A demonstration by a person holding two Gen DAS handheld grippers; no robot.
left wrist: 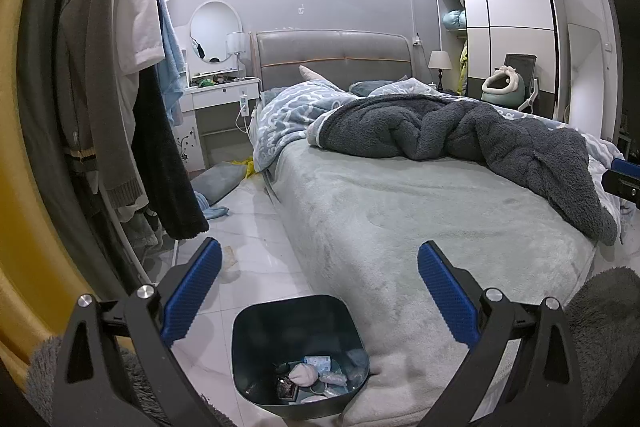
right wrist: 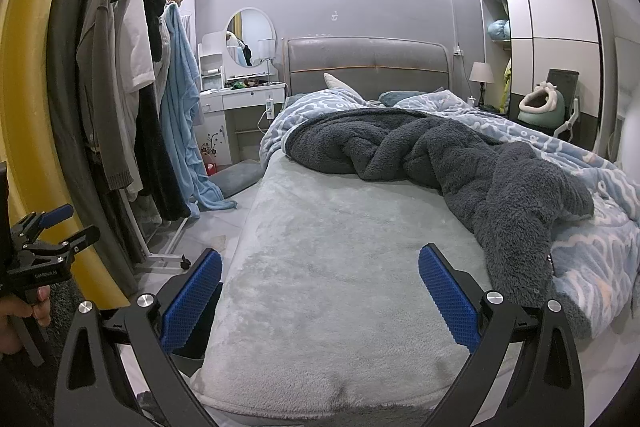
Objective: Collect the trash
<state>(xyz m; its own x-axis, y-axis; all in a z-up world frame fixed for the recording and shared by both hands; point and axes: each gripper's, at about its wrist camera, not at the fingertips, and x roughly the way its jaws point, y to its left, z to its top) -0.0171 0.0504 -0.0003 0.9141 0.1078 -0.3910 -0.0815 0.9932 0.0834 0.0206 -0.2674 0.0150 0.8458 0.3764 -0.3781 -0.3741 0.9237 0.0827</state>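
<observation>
Sitting on the tiled floor (left wrist: pixel 256 211) hard against the foot corner of the bed (left wrist: pixel 400 227), the dark trash bin (left wrist: pixel 260 331) already holding a few scraps: a crumpled white wad, bluish wrappers, a small dark packet, printing on them too small for reading. Hovering directly above it, the left claw (left wrist: pixel 319 291), jaws spread wide and carrying nothing; judging by that, either a drop just finished or a search for the next piece under way. Pointing over the grey bed cover, the right claw (right wrist: pixel 320 291), likewise wide open and empty. Looking like possible candidates, a small tan scrap (left wrist: pixel 230 255) on the floor beside the clothes rack (left wrist: pixel 120 87) and something yellow (left wrist: pixel 248 167) near the bed's head, though whether rubbish, impossible telling. Calling next for swinging one claw toward the nearer scrap, lowering flat to the tile, pinching lightly. Showing faintly on the left tool's body in the right view, small white lettering (right wrist: pixel 46 275), seemingly "GenRobot.AI"; nothing else legible.
</observation>
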